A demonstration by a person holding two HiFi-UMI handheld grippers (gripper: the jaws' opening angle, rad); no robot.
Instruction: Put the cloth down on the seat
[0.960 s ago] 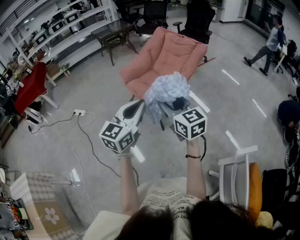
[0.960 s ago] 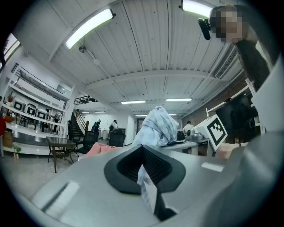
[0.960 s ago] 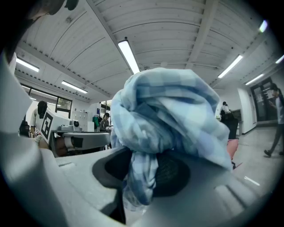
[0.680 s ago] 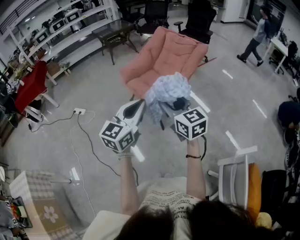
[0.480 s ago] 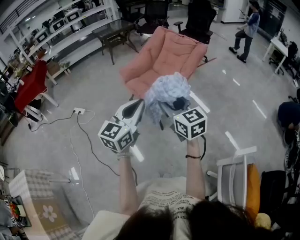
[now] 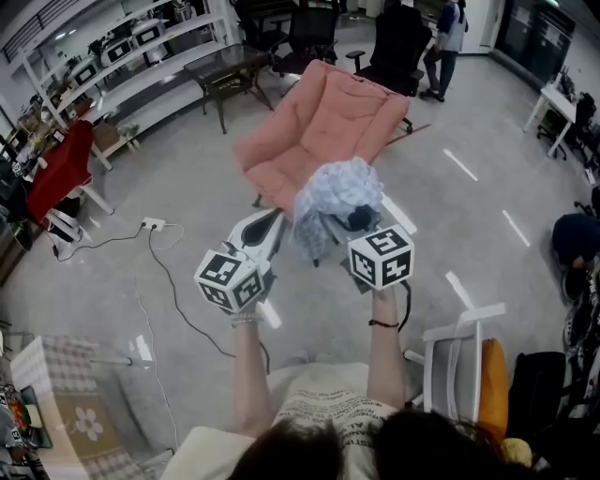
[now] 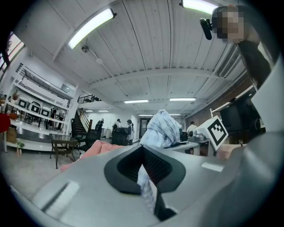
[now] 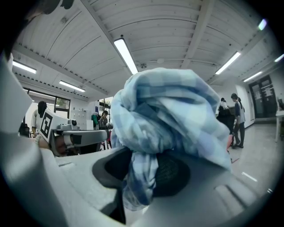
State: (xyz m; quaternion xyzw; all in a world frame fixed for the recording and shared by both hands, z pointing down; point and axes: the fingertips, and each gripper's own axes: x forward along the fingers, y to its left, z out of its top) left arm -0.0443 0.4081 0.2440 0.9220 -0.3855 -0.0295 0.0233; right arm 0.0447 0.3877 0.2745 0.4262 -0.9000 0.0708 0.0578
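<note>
A bunched light-blue checked cloth [image 6: 336, 199] hangs in the air between both grippers, in front of the pink seat [image 6: 319, 127] on the floor beyond. My left gripper [image 6: 274, 219] is shut on a thin strip of the cloth [image 7: 146, 186]; the bundle [image 7: 162, 129] rises just past its jaws. My right gripper [image 6: 351, 221] is shut on the cloth [image 8: 142, 177], and the bulk of the cloth [image 8: 171, 119] piles over its jaws and hides the fingertips. The pink seat [image 7: 95, 150] shows low and ahead in the left gripper view.
A white chair [image 6: 461, 361] stands at the right by my elbow. A power strip and cable [image 6: 155, 246] lie on the floor at the left. A red chair [image 6: 58, 173], a dark table [image 6: 225, 67], shelves and black office chairs [image 6: 398, 37] ring the seat. A person [image 6: 448, 26] walks at the back.
Both grippers keep their hold on the cloth and have barely shifted. The person in the background has walked from the far right to behind the seat.
</note>
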